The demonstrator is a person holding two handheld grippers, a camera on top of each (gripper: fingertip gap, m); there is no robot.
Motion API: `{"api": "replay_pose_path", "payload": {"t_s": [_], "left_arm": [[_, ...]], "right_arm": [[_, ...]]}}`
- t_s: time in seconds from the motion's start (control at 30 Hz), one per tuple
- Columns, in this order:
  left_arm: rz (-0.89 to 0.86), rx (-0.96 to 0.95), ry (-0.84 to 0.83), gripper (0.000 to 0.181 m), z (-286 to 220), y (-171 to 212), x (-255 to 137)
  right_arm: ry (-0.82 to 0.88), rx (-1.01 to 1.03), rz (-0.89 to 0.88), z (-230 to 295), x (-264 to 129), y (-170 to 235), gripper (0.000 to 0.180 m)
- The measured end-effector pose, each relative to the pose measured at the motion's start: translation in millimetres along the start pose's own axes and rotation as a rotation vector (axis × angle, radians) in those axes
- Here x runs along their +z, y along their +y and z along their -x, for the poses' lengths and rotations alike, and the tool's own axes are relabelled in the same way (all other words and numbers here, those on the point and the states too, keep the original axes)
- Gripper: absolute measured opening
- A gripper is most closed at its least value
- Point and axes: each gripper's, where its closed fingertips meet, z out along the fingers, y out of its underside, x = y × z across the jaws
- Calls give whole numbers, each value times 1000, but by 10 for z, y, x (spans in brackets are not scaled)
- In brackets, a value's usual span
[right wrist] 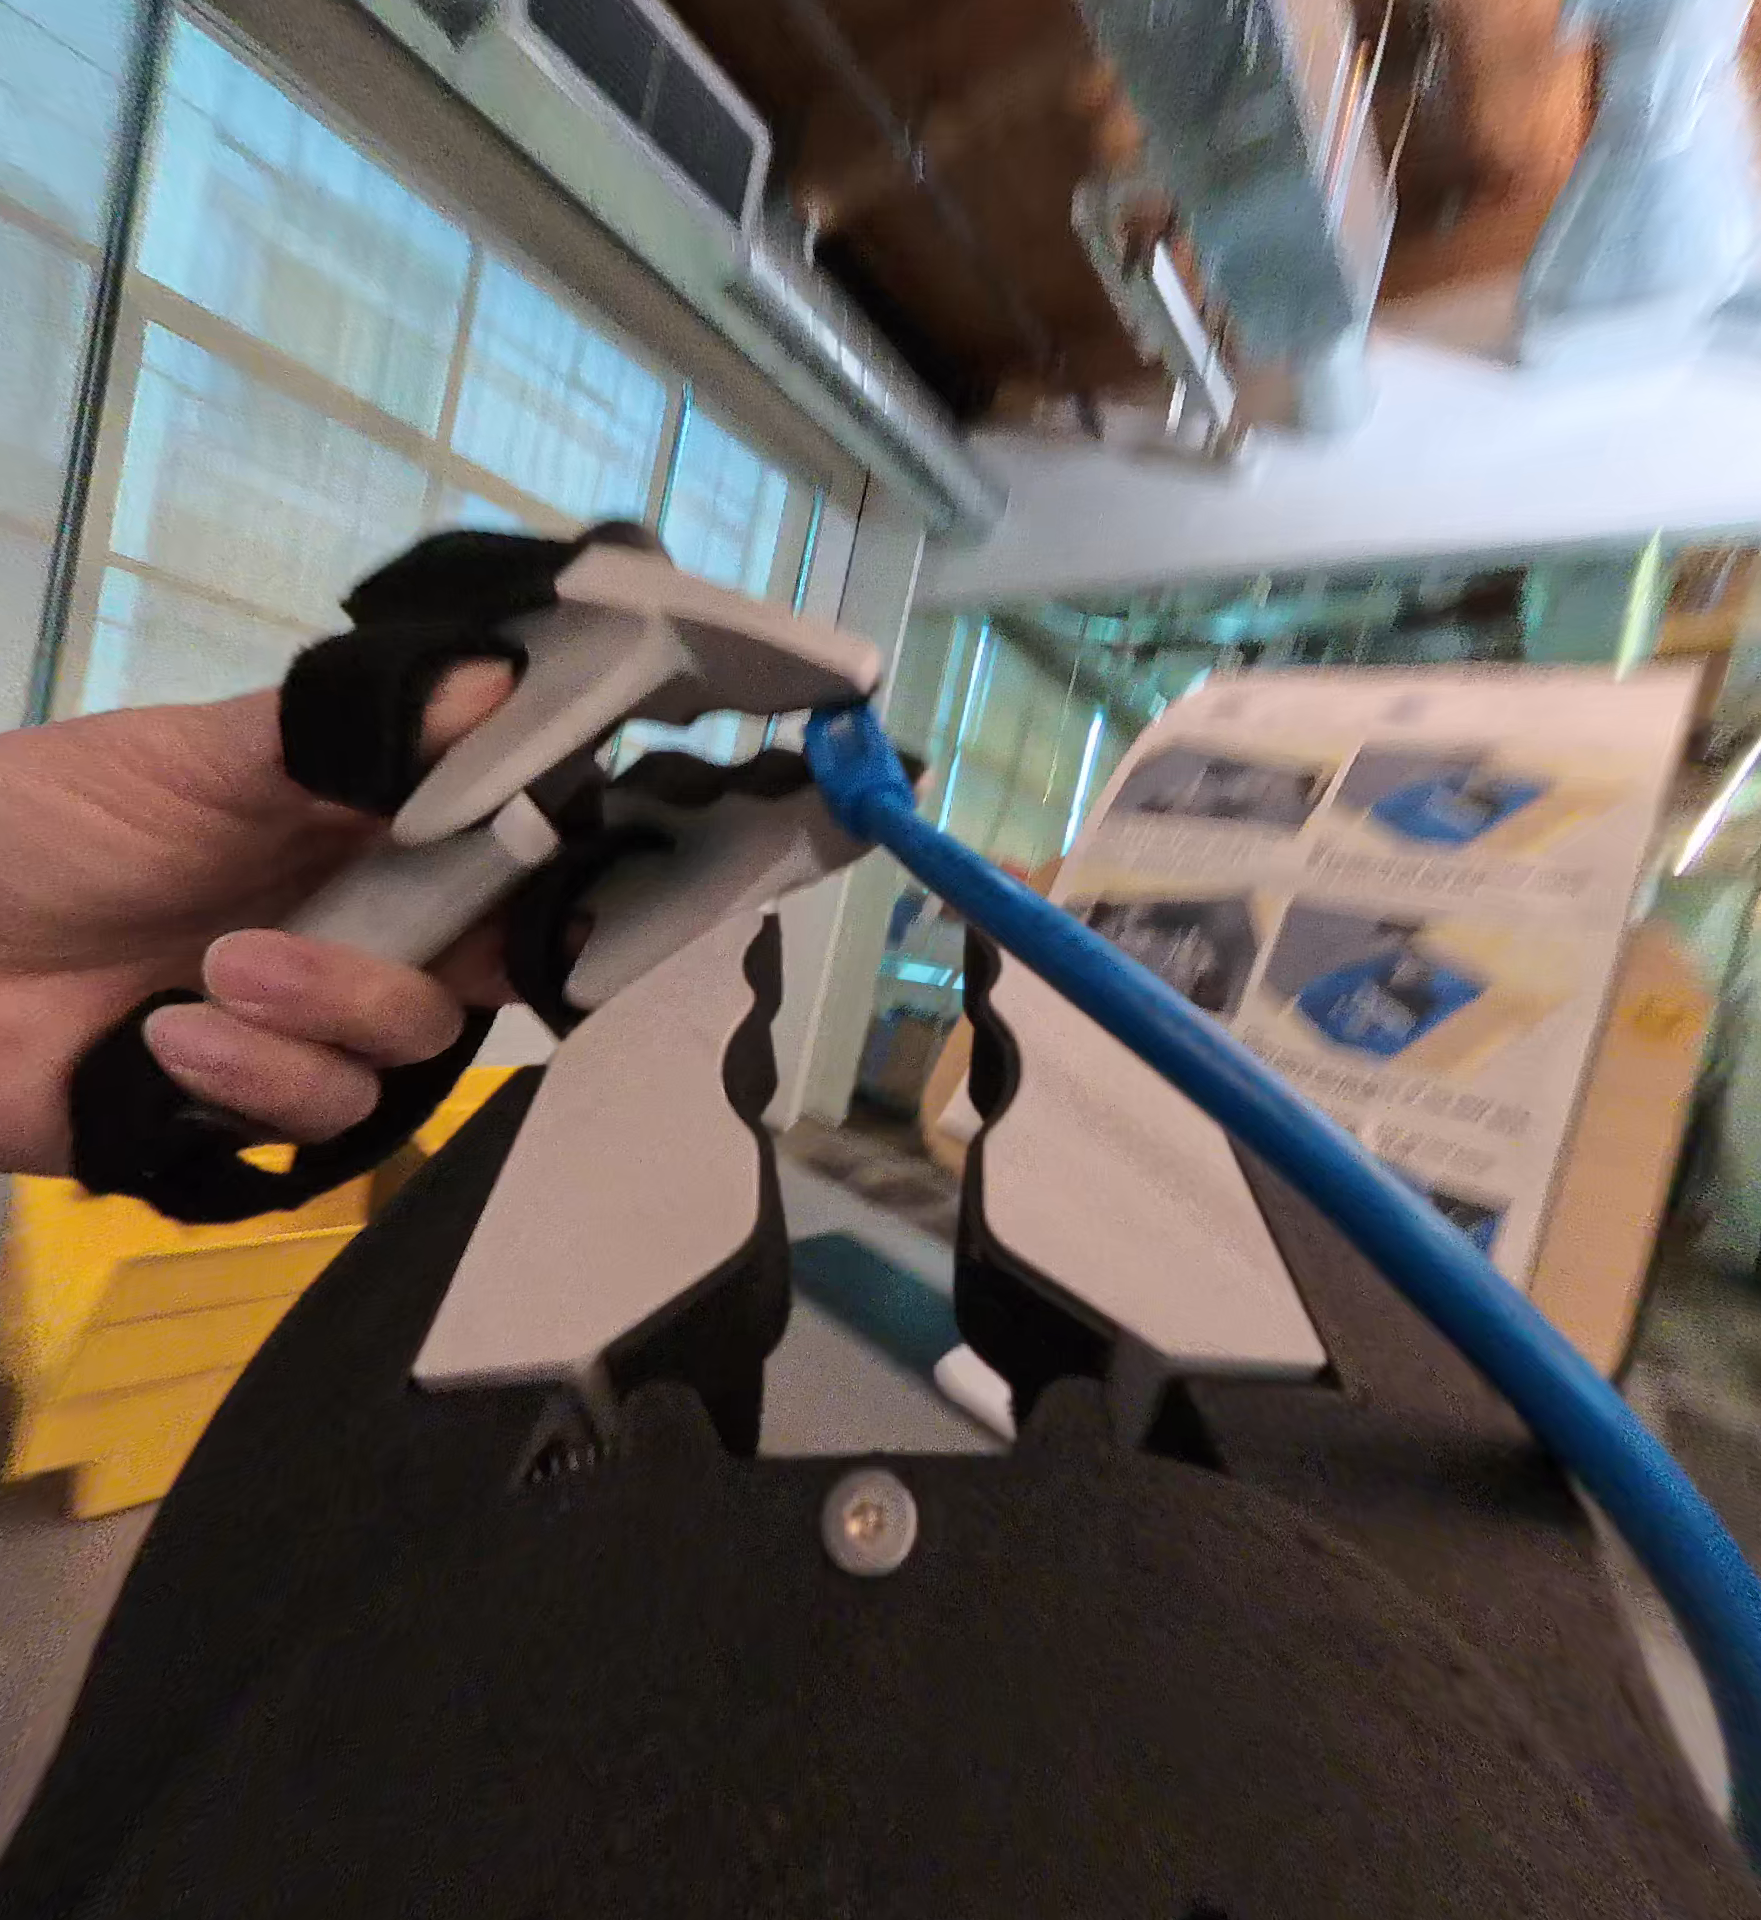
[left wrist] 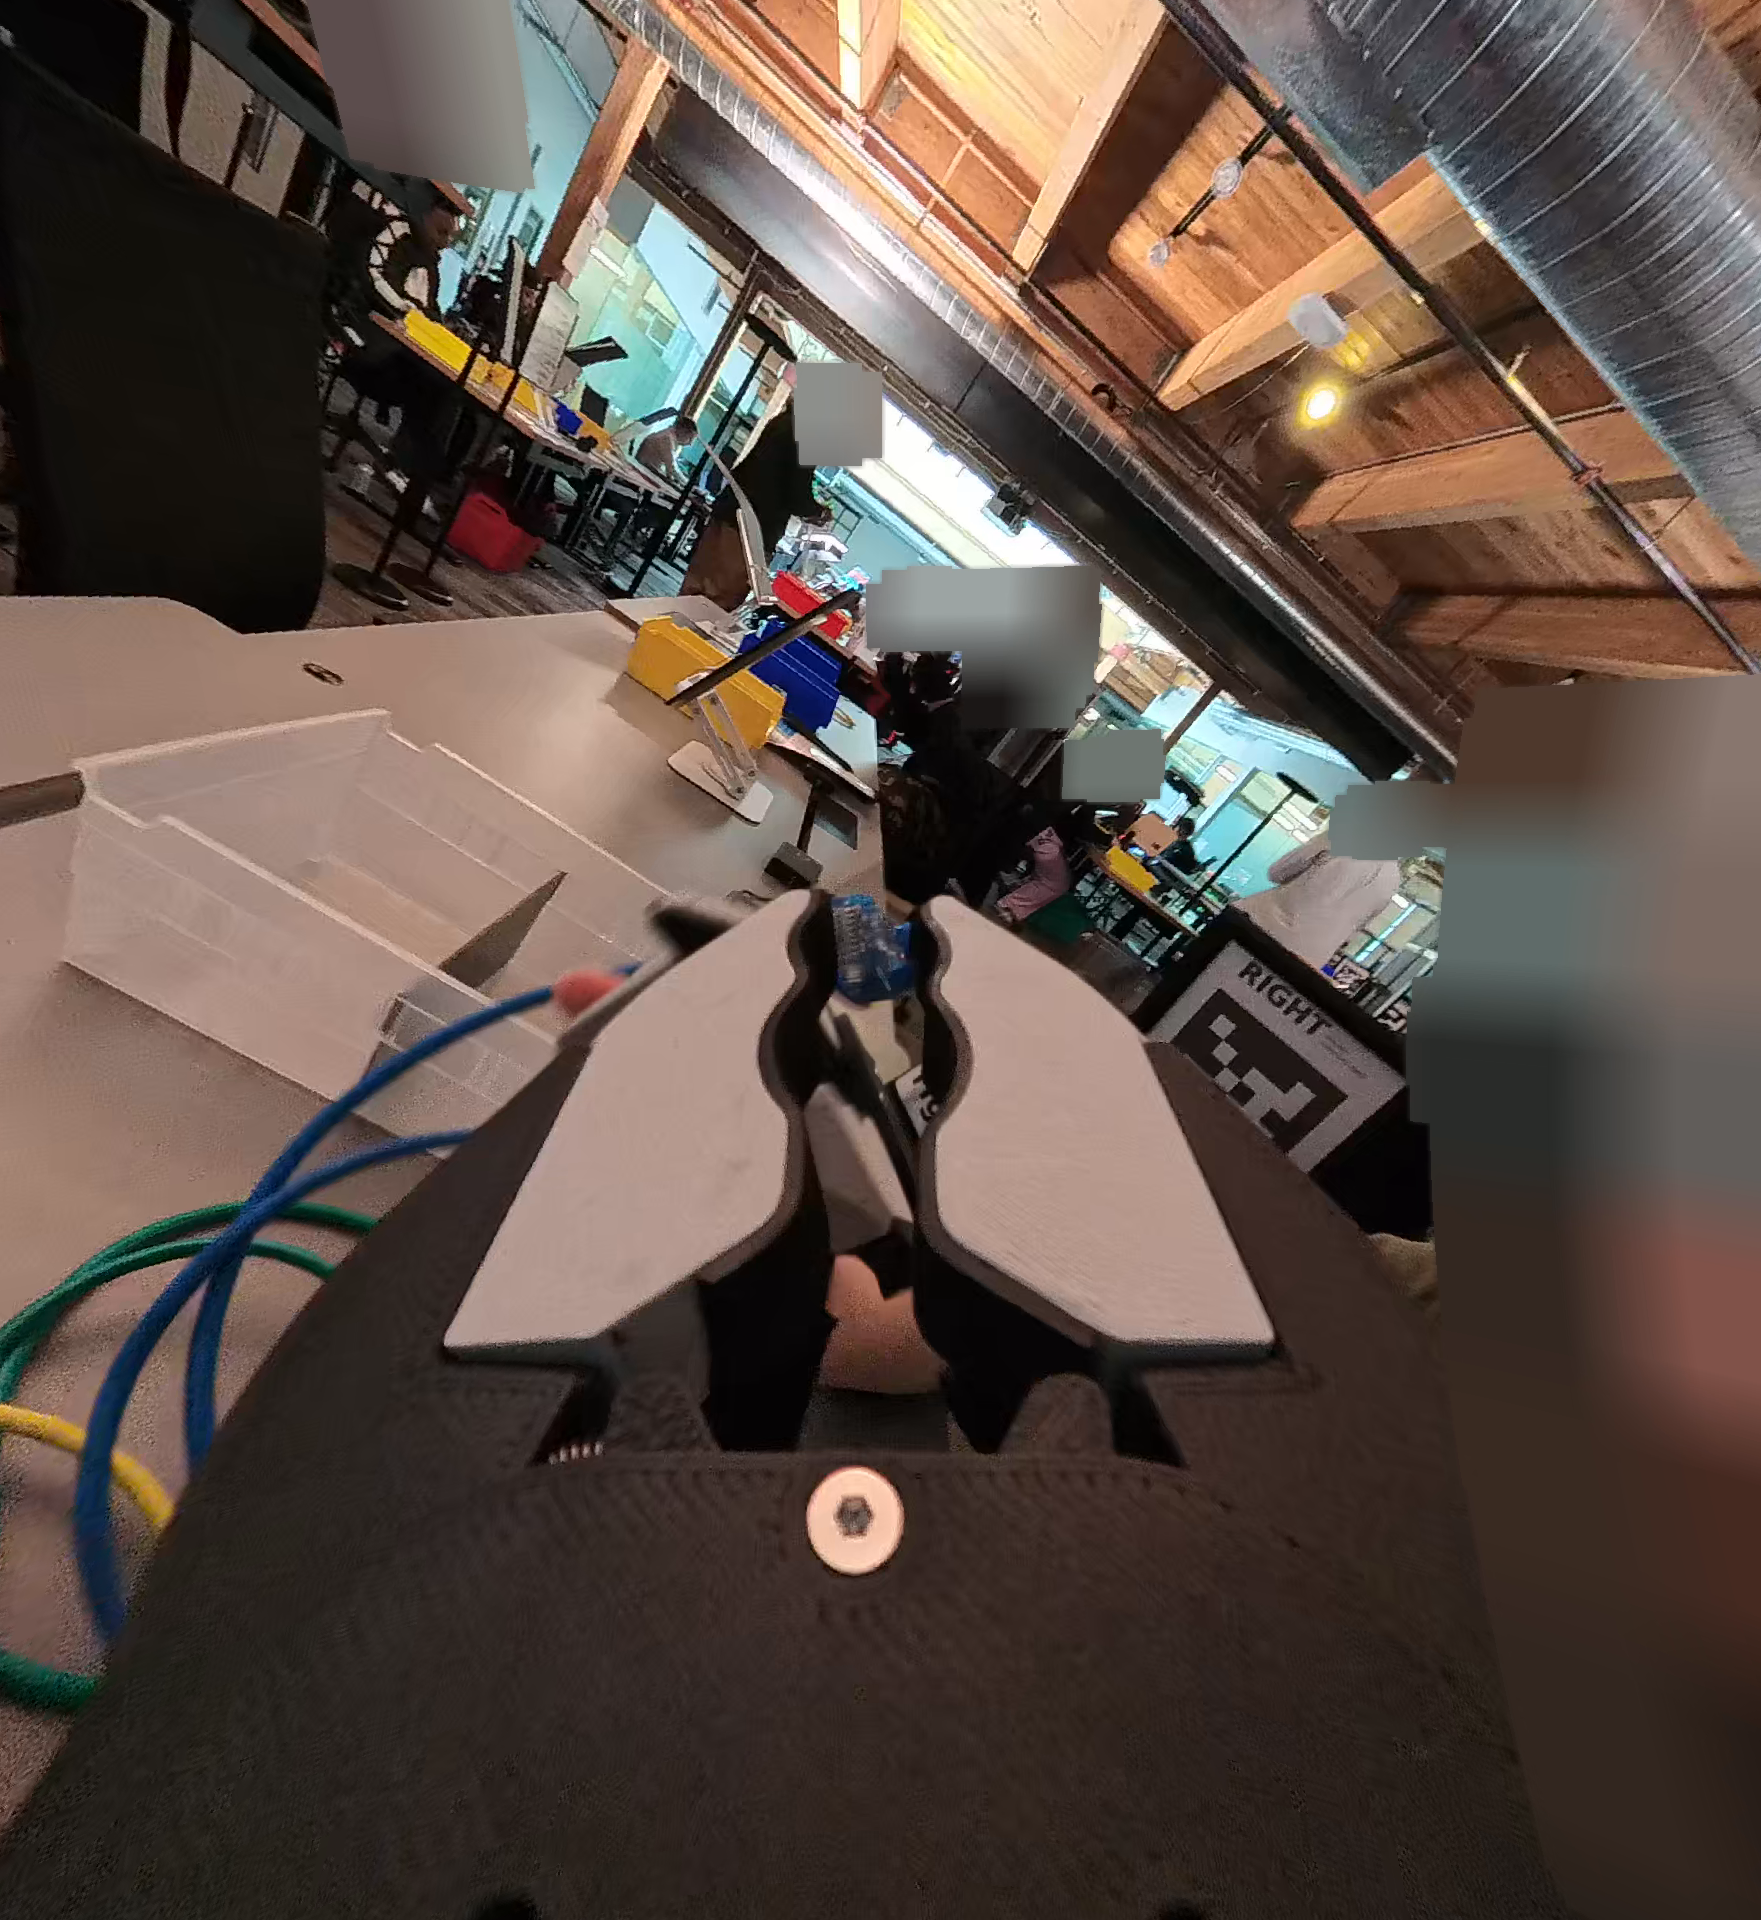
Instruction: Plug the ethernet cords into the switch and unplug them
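My left gripper [left wrist: 868, 914] is shut on the blue plug [left wrist: 871, 951] of a blue ethernet cord and holds it up off the table. In the right wrist view a hand holds this left gripper [right wrist: 881, 732] with the plug [right wrist: 840, 748] at its tips. The blue cord [right wrist: 1271, 1091] runs from there down over my right gripper's right side. My right gripper [right wrist: 868, 940] is open and empty, just below the left one. The right gripper's tagged body [left wrist: 1271, 1081] shows at the right of the left wrist view. No switch is in either view.
Blue [left wrist: 232, 1247], green [left wrist: 128, 1278] and yellow [left wrist: 76, 1455] cords lie looped on the beige table [left wrist: 24, 1091] at the left. A clear divided plastic tray [left wrist: 263, 883] stands behind them. A yellow bin [right wrist: 180, 1299] and a poster board [right wrist: 1375, 935] stand beyond the right gripper.
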Motion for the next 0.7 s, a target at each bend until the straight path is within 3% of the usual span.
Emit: {"api": "replay_pose_path", "payload": {"t_s": [0.07,0.17,0.37,0.5,0.7], "left_arm": [[-6,-19,20,14,-1,-6,-5],[-17,-29,34,13,-4,-33,-30],[-11,-10,31,13,-30,-68,-98],[-1,-15,33,14,-14,-53,-85],[-2,-3,76,13,-141,-87,-130]], "right_arm": [[4,-177,-82,-72,-55,-183,42],[-73,-330,-123,-15,-92,-295,37],[-264,-269,-114,135,-125,-338,32],[-220,-298,-102,61,-123,-358,20],[-177,-379,-1,-19,-50,-239,24]]}}
